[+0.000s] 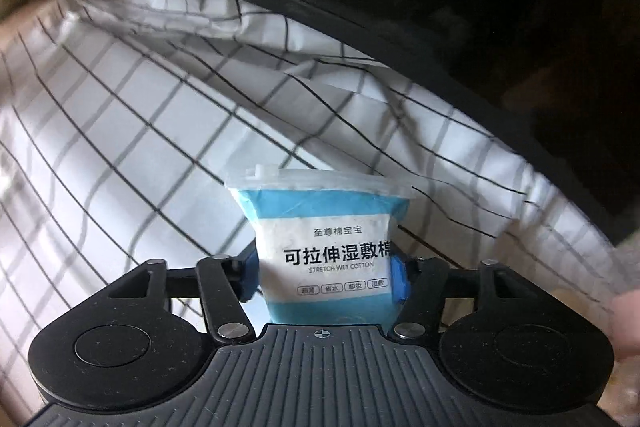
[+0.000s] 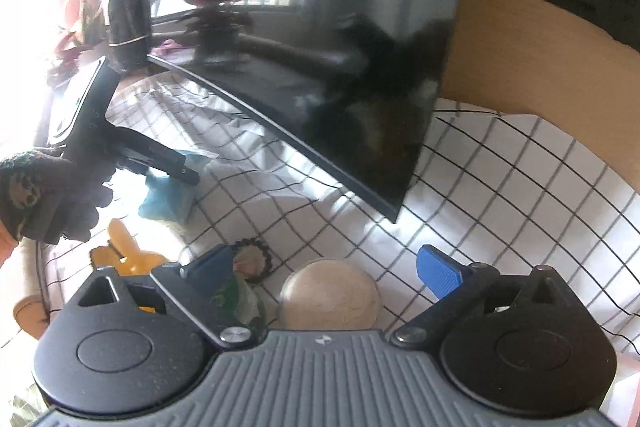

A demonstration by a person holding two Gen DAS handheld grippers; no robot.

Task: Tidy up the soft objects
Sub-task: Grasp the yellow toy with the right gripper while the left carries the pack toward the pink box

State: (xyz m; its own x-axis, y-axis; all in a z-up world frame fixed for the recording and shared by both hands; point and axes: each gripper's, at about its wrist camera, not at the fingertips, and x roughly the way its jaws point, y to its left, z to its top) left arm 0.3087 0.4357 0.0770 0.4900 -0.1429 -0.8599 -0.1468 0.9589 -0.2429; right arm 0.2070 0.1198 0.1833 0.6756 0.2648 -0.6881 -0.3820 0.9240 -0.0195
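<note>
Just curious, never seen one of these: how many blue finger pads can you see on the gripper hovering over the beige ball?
2: one blue pad right of the beige ball, the other left of it, near a green packet. Nothing sits between them.

Each hand-held gripper shares one build. The left hand-held gripper (image 1: pixel 326 277) has a dark grey ribbed plate nearest the camera, marked at its front edge with a small crosshair circle. Two black round housings with recessed discs flank that plate. Black link bars with silver rivets run forward to blue pads. The right hand-held gripper (image 2: pixel 336 267) shows a lighter grey ribbed plate with a small white logo, and blue ribbed fingertips (image 2: pixel 439 275).
</note>
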